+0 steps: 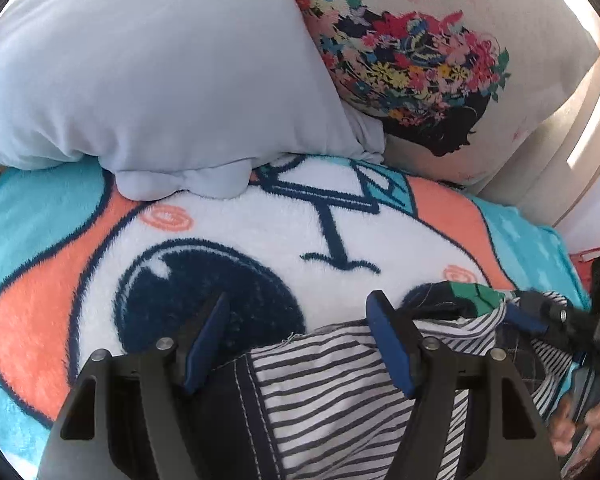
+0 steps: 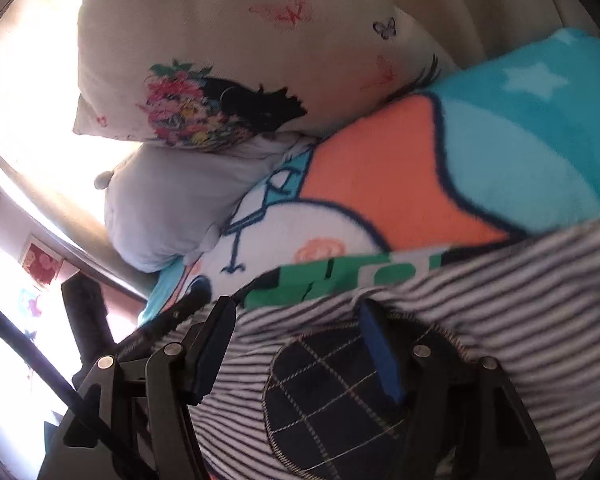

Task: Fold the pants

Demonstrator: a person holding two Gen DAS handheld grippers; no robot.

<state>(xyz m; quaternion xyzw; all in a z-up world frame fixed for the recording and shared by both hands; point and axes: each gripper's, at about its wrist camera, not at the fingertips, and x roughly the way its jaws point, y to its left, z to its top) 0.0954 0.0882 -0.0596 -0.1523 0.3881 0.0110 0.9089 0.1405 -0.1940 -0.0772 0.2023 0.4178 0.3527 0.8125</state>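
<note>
You are working on a bed, over a fleece blanket point(image 1: 340, 232) printed in orange, white and teal, with a grey pillow point(image 1: 152, 80) and a floral pillow point(image 1: 440, 80) stacked beyond your gripper tips.

The pants point(image 1: 320, 392), striped with dark denim panels and a green waistband, lie on the blanket right under both tools. Your left gripper point(image 1: 300, 340) stands spread, with the raw striped edge lying between its jaws, and neither pad looks to press on it. Your right gripper point(image 2: 296, 344) is also spread, over the quilted dark patch point(image 2: 328, 400), with one pad resting on or just above the cloth; I cannot tell which. Nothing is pinched by either.

This reads as an early step: you are lining up both grips on the near edge, and no fold is made yet. Next, lower each tool until the cloth sits well between the pads, then close on a single edge, not a bunch, on both sides.

The open blanket lies ahead of the left gripper, up to the grey pillow, so you can carry a fold forward there. To its right the other tool and your hand point(image 1: 580, 428) sit close, so keep the two apart. In the right wrist view the bed's edge falls away to the left.
</note>
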